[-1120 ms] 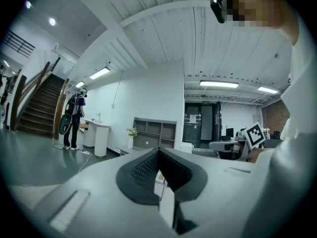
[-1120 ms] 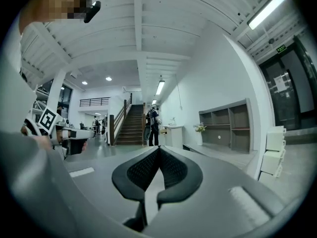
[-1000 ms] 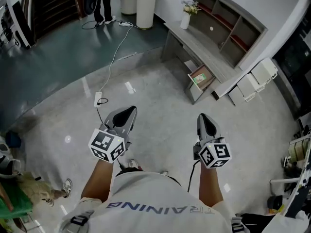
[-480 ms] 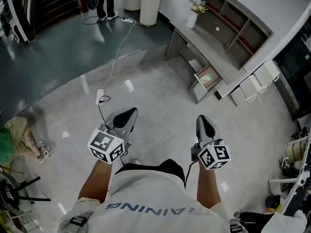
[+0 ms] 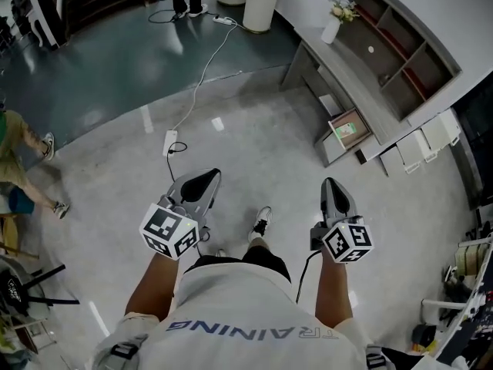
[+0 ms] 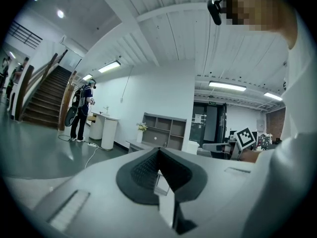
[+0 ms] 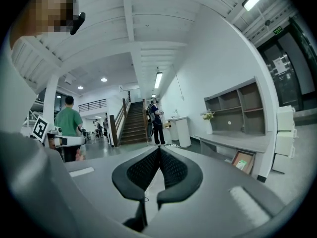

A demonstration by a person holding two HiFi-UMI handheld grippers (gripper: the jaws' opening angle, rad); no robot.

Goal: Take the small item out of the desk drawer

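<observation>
Currently both claws are closed, empty: we hold the left gripper [image 5: 202, 182] and right gripper [image 5: 333, 191] over the floor [image 5: 254, 153], well apart from the desk [image 5: 343, 79]. The drawer [image 5: 348, 128] stands open under the desk's front edge, with a small green item [image 5: 343, 133] inside.

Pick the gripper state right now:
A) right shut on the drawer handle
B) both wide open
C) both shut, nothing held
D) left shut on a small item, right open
C: in their own views the pads of the left gripper and the right gripper meet with nothing between them, and the head view shows both out over the floor, apart from the desk.
</observation>
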